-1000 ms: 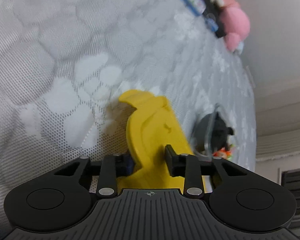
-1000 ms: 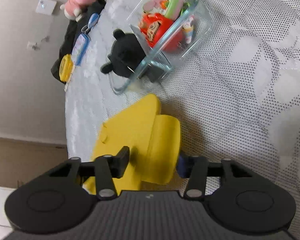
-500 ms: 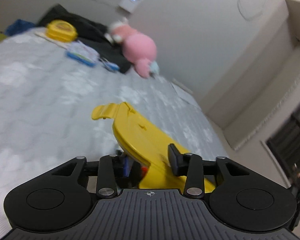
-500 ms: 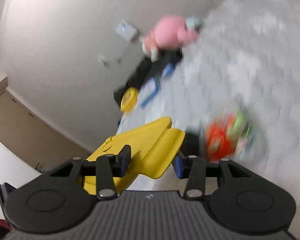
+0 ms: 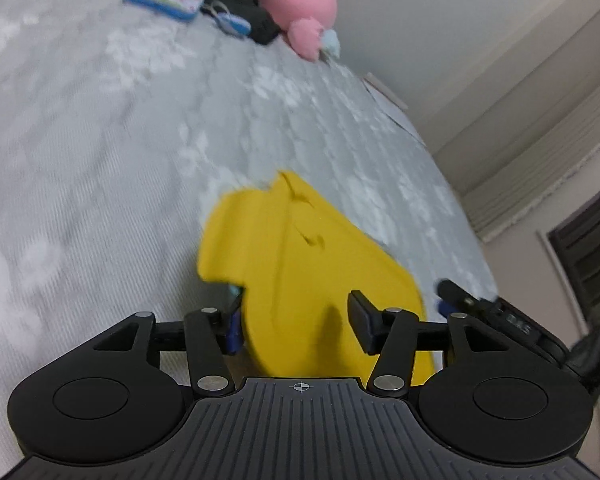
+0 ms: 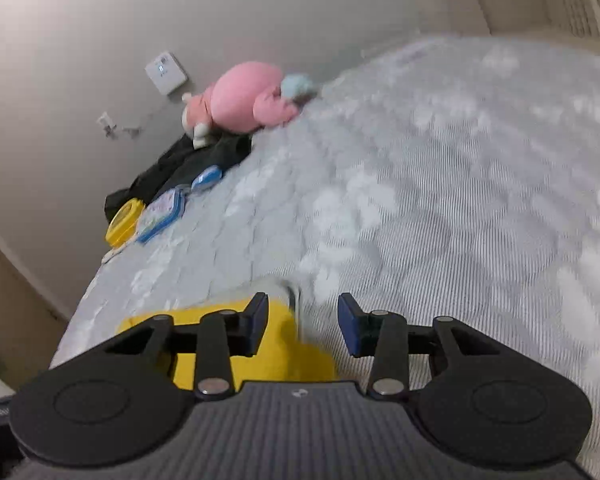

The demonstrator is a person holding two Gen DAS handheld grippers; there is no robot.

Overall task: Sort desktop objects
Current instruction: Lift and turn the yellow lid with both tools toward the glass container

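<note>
A yellow plastic lid (image 5: 300, 264) with a side flap lies between the fingers of my left gripper (image 5: 296, 322), which closes on it. In the right wrist view the lid (image 6: 284, 344) sits low, under and left of my right gripper (image 6: 303, 326), whose jaws stand apart with nothing between them. The tip of the right gripper (image 5: 456, 294) shows at the lid's far right edge in the left wrist view. The glass box of toys is out of view.
The surface is a grey patterned mattress (image 6: 440, 200). At its far end by the wall lie a pink plush toy (image 6: 244, 98), black cloth (image 6: 188, 160), a blue-rimmed case (image 6: 162, 216), a small blue tag (image 6: 206, 178) and a yellow round box (image 6: 124, 222).
My right gripper has let go of the yellow lid and opened. Both views have swung up from the glass box toward the far wall. The left gripper keeps the lid.
</note>
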